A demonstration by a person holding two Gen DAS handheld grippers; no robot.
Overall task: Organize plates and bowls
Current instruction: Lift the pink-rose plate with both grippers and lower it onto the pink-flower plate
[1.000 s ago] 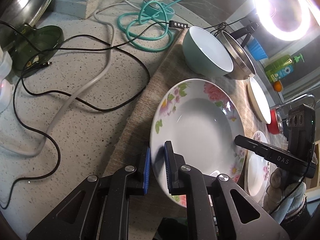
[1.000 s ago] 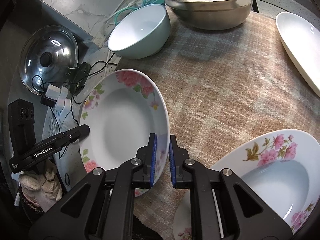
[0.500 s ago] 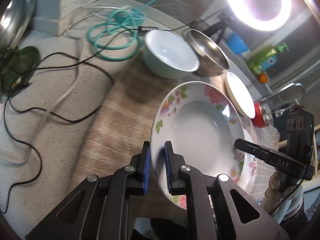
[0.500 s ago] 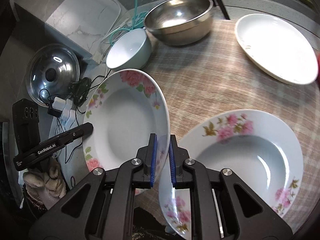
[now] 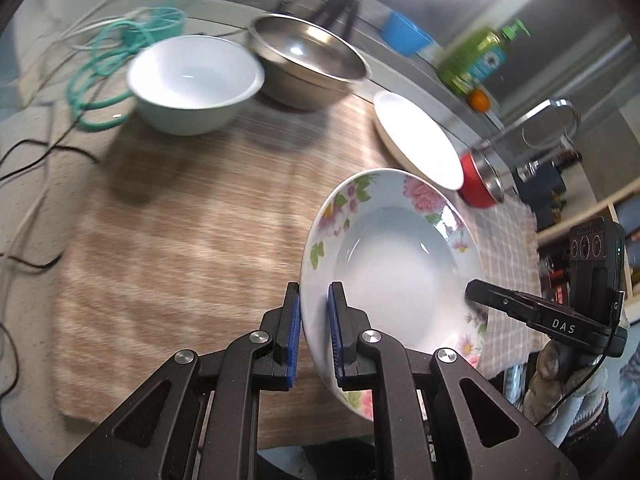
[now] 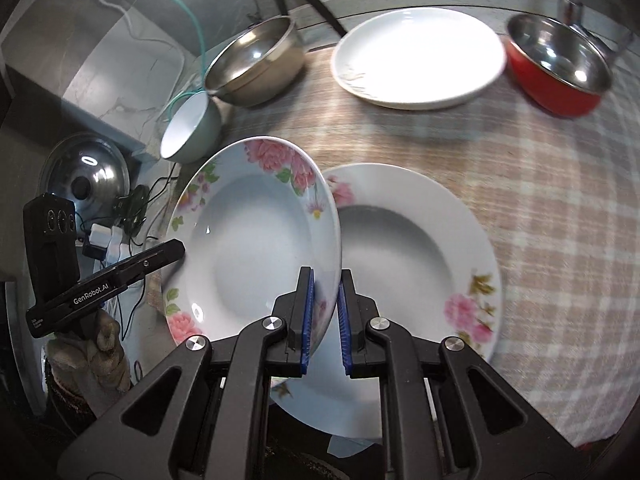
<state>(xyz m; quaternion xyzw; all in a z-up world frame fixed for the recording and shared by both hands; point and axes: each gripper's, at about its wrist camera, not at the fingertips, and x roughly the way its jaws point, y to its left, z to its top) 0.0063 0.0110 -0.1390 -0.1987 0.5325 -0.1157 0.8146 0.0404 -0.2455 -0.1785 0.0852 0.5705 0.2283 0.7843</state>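
Floral plate [image 6: 256,248] now overlapping second plate [image 6: 420,248]

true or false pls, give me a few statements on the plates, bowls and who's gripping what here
1. Both grippers clamp the rim of the same floral plate, the left gripper on one side and the right gripper on the other. True.
2. The held plate lies flat on the cloth. False: it is tilted up on edge, lifted.
3. A second floral plate lies on the checked cloth beside and partly behind the held one. True.
4. The red bowl is stacked inside the steel bowl. False: they sit apart, with the plain white plate between them.
5. The mint bowl holds food. False: it looks empty.
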